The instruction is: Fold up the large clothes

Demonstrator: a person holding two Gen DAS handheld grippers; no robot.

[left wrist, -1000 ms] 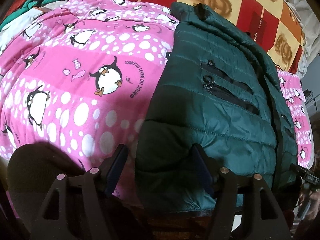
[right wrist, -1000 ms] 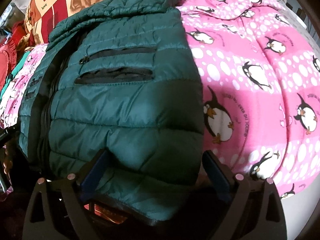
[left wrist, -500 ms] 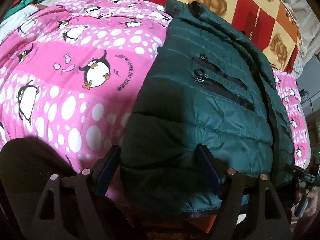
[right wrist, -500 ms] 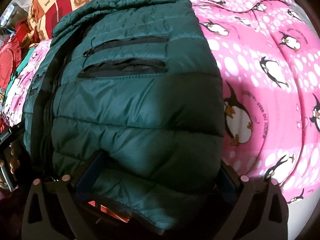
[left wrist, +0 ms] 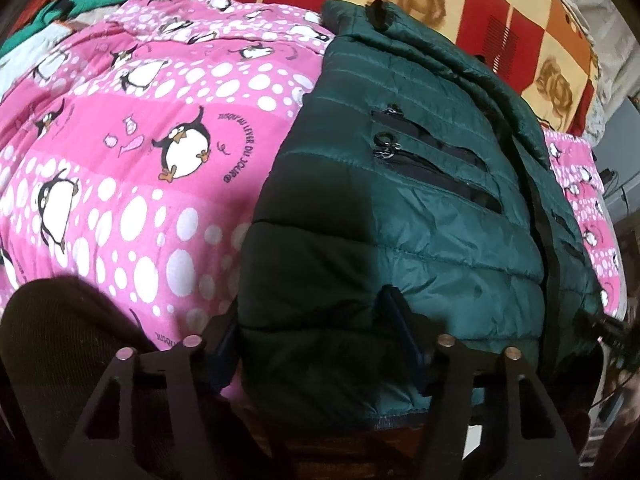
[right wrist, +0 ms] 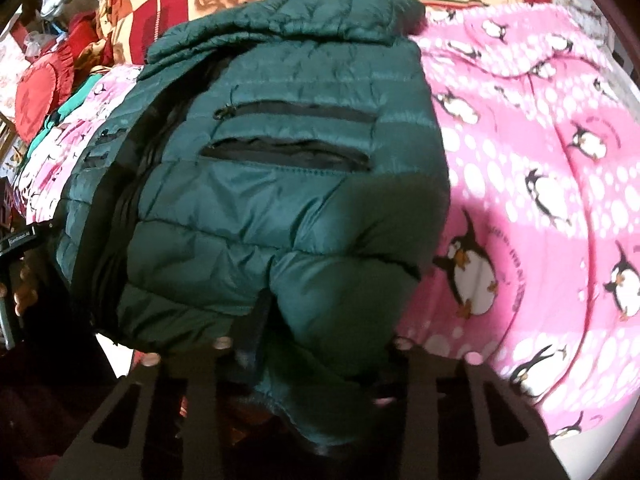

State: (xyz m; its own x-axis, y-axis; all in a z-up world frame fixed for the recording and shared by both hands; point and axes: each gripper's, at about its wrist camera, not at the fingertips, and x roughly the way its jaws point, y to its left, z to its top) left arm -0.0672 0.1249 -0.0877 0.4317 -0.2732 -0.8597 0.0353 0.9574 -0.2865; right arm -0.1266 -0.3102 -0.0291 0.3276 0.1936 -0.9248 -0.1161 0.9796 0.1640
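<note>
Behind both grippers, a pink penguin blanket (left wrist: 132, 184) and a red-and-orange rose cover (left wrist: 440, 4). Between each pair of fingers, the hem of a quilted dark-green jacket (left wrist: 420, 208), laid flat, two zip pockets up. Left gripper (left wrist: 316, 332) and right gripper (right wrist: 324, 340) just closed on that hem, fabric bunched, unlike half a second before.

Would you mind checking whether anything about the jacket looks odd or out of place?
Mostly tidy. The green jacket lies flat on the penguin blanket, but its lower chest pocket gapes open, unzipped, while the one above looks closed. The hem puckers where the right gripper has just closed on it.
</note>
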